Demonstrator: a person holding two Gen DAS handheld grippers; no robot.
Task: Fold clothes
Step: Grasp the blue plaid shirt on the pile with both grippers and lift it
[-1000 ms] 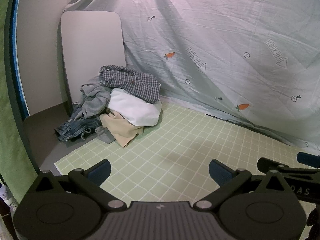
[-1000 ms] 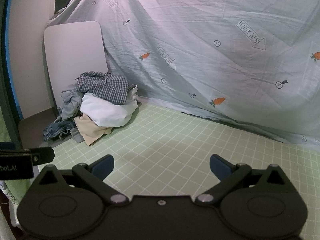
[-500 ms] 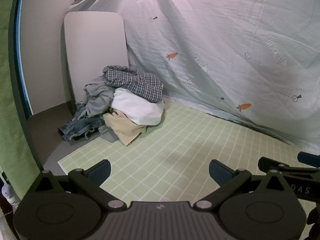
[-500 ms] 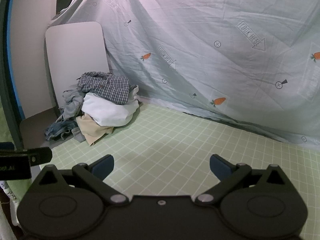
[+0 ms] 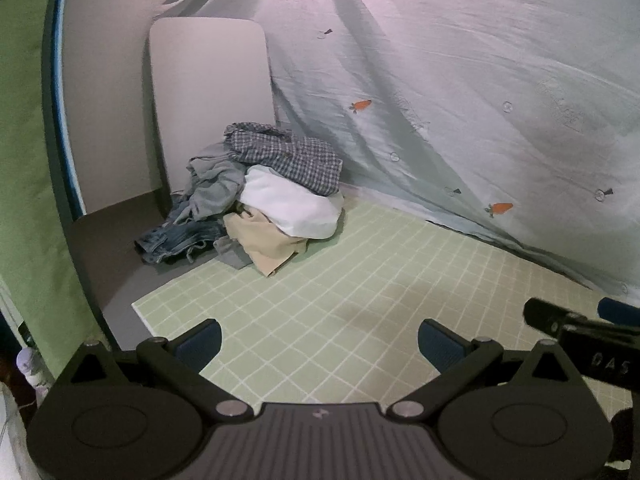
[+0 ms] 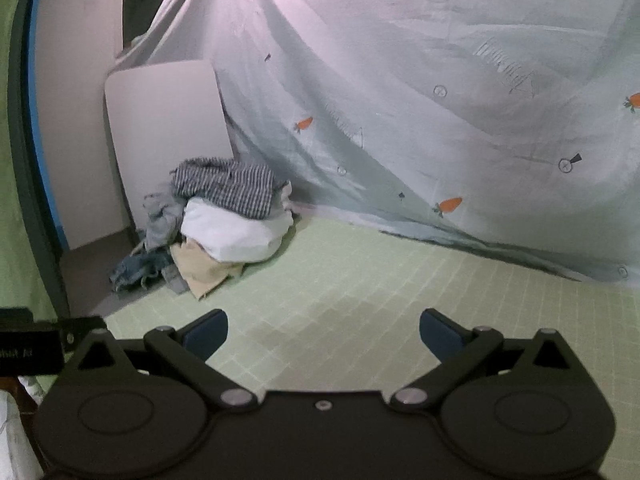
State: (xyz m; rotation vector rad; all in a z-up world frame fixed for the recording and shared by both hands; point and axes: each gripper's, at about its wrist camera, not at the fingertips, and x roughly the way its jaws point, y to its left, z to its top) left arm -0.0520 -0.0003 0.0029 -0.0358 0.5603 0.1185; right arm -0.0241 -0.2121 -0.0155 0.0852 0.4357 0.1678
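A pile of clothes (image 5: 260, 196) lies at the far left corner of the green checked mat (image 5: 360, 280): a checked shirt (image 5: 288, 152) on top, a white garment (image 5: 292, 208), a beige one (image 5: 264, 244), a grey one and jeans (image 5: 176, 240). The pile also shows in the right wrist view (image 6: 228, 216). My left gripper (image 5: 319, 342) is open and empty, well short of the pile. My right gripper (image 6: 323, 334) is open and empty over the mat (image 6: 380, 280); its fingers (image 5: 568, 320) show at the right of the left wrist view.
A pale sheet with carrot prints (image 5: 460, 100) hangs behind the mat. A white board (image 5: 208, 96) leans against the wall behind the pile. Grey floor (image 5: 108, 248) lies left of the mat. Green fabric (image 5: 28, 160) hangs at the far left.
Both grippers have moved forward and slightly left toward the pile, which now looks larger and nearer the centre. Both stay open and empty.
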